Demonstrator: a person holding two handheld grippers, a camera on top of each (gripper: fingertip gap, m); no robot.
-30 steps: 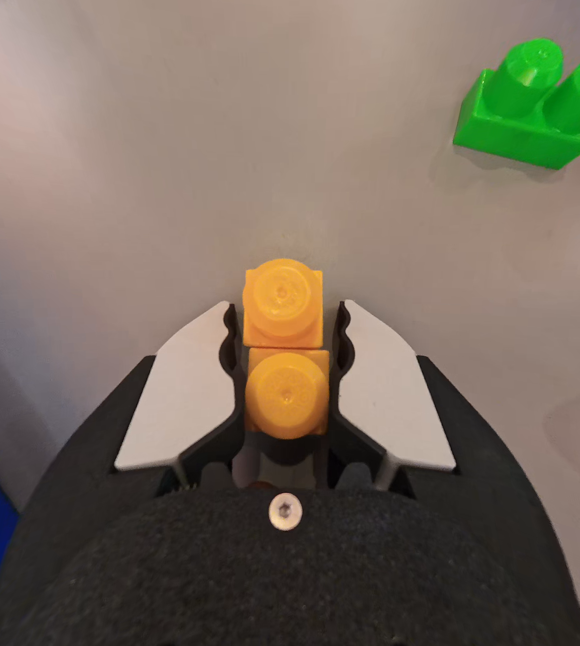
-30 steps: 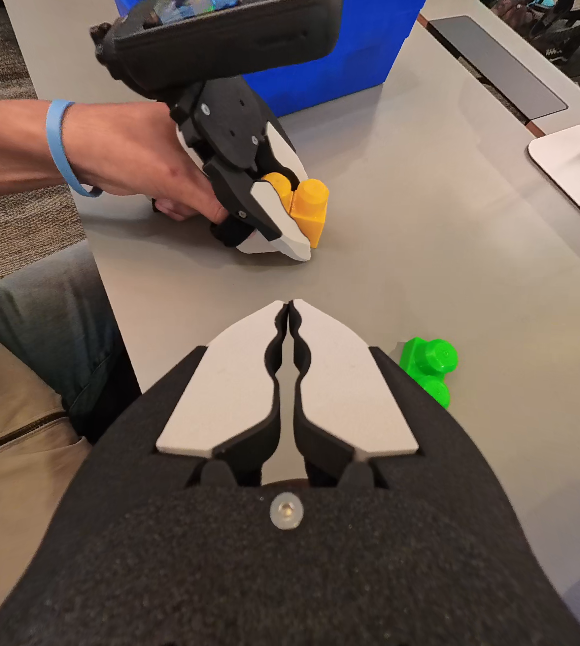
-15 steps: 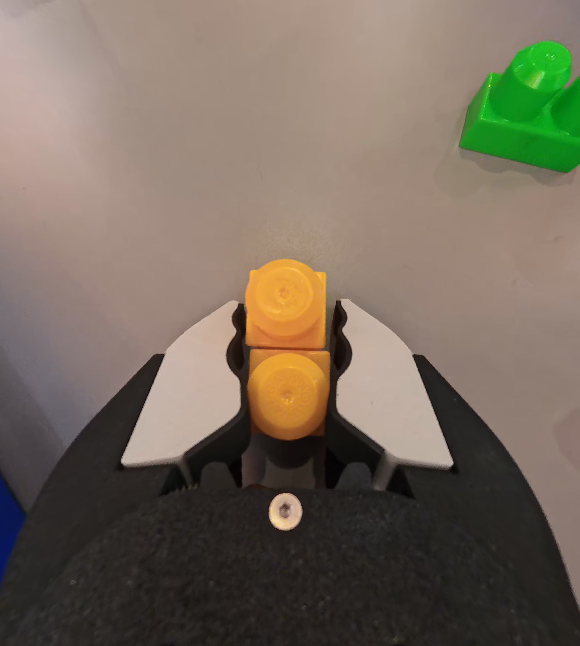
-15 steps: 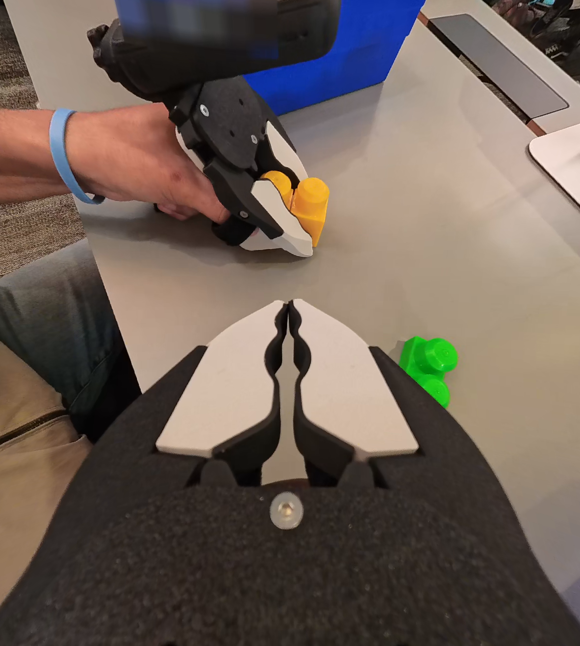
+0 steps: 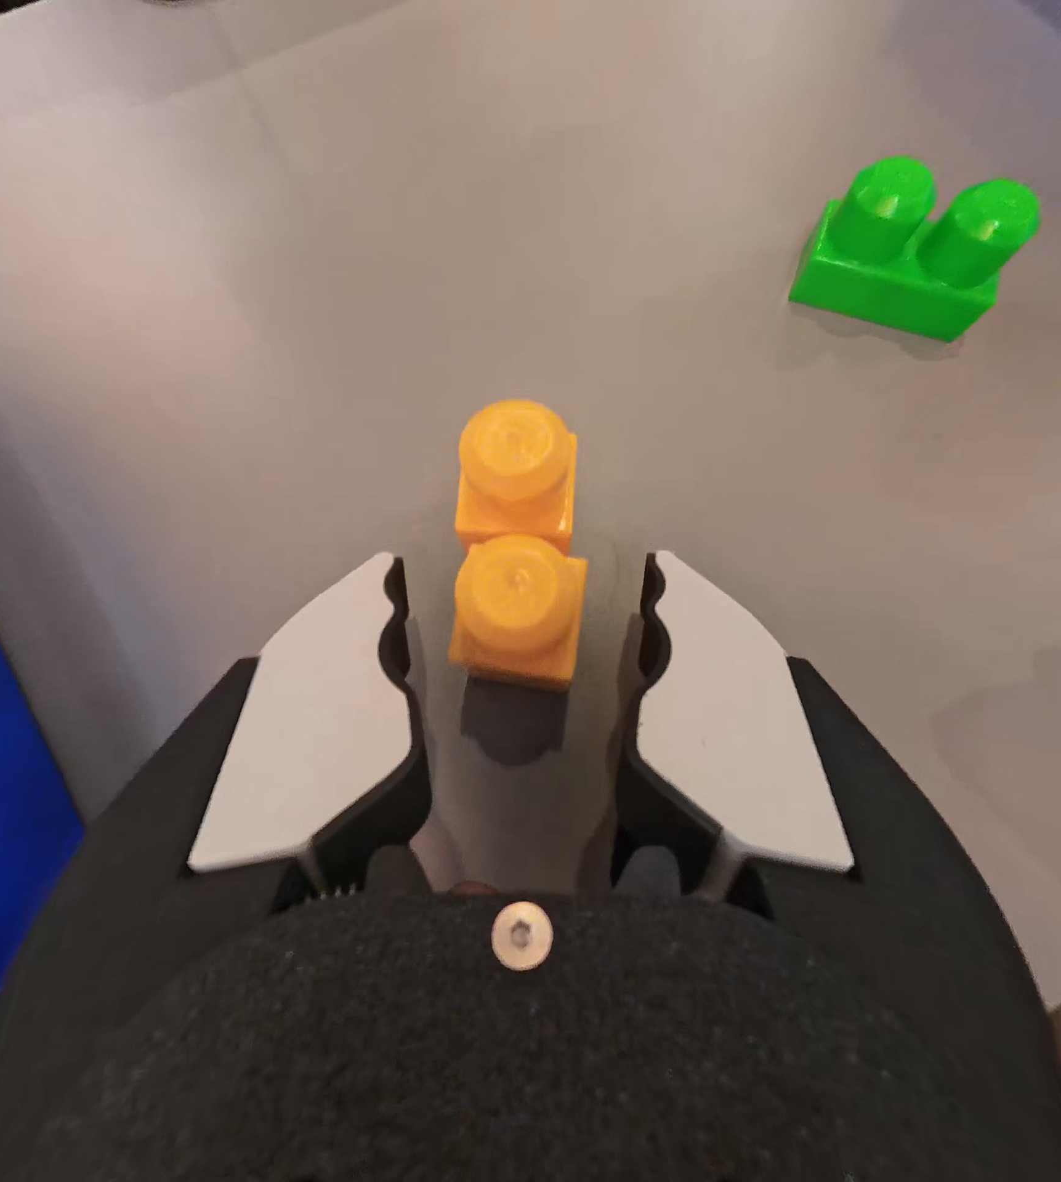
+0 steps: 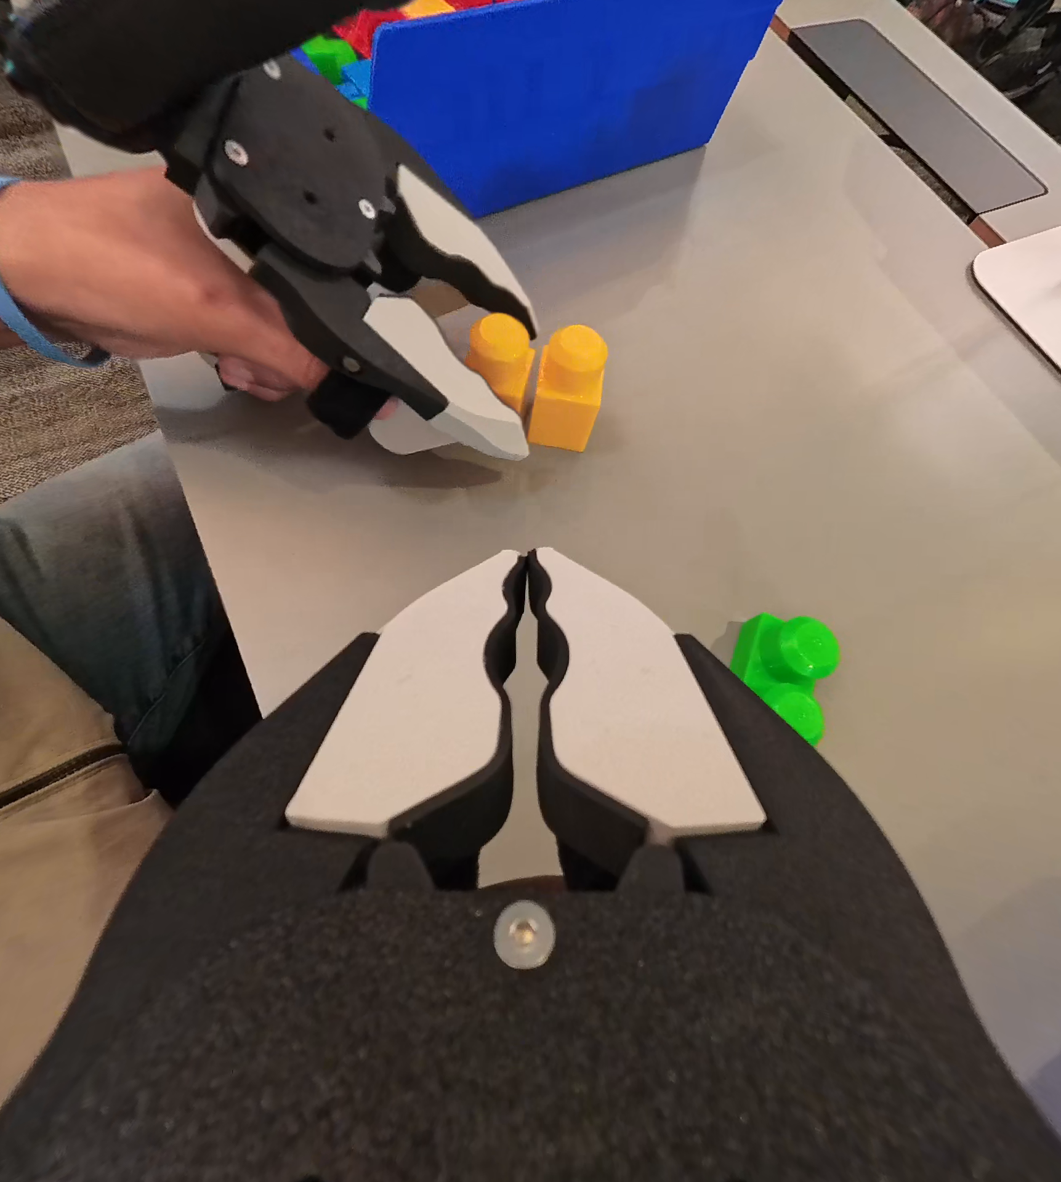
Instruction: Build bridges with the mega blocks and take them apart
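Observation:
Two orange single-stud blocks stand side by side on the grey table (image 5: 259, 320): a nearer one (image 5: 518, 617) and a farther one (image 5: 518, 476). They also show in the right wrist view (image 6: 502, 364) (image 6: 569, 390). My left gripper (image 5: 522, 563) is open, its jaws on either side of the nearer orange block without touching it; it also shows in the right wrist view (image 6: 502, 377). A green two-stud block (image 5: 911, 249) lies to the right, and in the right wrist view (image 6: 783, 671). My right gripper (image 6: 526, 556) is shut and empty above the table's near edge.
A blue bin (image 6: 553, 96) with several coloured blocks stands at the back of the table. A white pad (image 6: 1052, 307) lies at the right edge, a dark grey panel (image 6: 911, 109) beyond it. The person's hand (image 6: 131, 288) and legs are at the left.
My left gripper has opened, let go of the nearer orange block and drawn back a little. Both orange blocks now stand free on the table. The right gripper has not moved.

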